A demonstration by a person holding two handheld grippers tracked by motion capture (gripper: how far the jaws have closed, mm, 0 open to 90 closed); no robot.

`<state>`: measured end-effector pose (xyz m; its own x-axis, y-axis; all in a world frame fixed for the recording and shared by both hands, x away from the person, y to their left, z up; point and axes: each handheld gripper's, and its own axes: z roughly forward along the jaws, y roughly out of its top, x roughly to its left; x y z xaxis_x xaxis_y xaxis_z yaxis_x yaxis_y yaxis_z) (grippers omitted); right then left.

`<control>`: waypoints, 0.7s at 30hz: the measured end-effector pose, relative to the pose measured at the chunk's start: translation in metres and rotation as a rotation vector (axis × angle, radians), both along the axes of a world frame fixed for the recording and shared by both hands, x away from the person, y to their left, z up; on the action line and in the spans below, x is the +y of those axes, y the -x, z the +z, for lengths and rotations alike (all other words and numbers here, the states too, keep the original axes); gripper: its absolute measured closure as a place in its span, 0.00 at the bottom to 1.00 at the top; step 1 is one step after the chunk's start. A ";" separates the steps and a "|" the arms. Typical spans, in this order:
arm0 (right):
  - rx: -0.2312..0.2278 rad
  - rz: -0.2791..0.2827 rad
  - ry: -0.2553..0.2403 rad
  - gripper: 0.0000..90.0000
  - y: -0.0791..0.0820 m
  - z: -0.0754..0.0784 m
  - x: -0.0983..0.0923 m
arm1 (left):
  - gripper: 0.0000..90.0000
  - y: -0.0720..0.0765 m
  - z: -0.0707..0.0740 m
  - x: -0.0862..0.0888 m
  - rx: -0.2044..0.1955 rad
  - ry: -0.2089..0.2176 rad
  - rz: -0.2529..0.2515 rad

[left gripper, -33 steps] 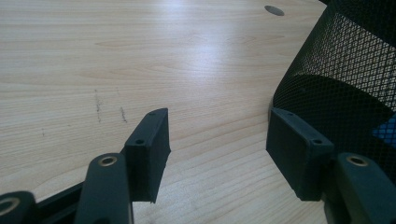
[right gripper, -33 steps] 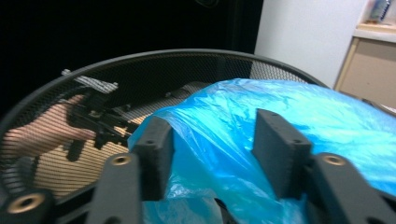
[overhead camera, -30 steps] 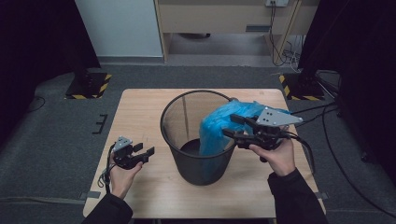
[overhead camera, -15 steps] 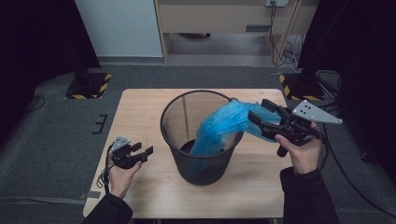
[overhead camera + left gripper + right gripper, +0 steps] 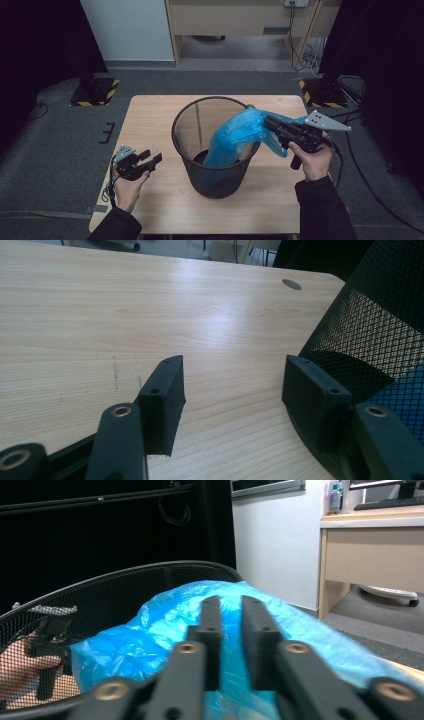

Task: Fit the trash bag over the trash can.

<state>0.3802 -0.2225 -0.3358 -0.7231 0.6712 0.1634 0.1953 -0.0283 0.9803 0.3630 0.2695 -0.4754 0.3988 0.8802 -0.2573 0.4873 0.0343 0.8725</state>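
Since the earlier frame, the right gripper has been brought back toward the mesh bin from further out on its right, and its jaws have just been closing. They are now pinched narrow on the blue plastic bag, which is draped over the bin's right rim, partly inside. Left of the bin, the left gripper is held just above the table, jaws wide apart w/ nothing between.

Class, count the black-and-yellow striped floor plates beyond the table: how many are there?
2: one striped plate beyond the table's far left corner, another beyond its far right.
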 end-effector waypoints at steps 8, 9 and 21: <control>-0.075 -0.024 -0.024 1.00 0.003 0.008 -0.001 | 0.48 -0.001 0.000 0.000 -0.002 0.022 -0.010; -0.085 -0.020 -0.021 1.00 0.003 0.011 0.001 | 0.48 -0.001 0.001 0.000 -0.004 0.023 -0.006; -0.157 0.105 0.080 1.00 -0.006 0.063 0.058 | 0.49 0.004 0.006 0.005 -0.048 0.048 0.021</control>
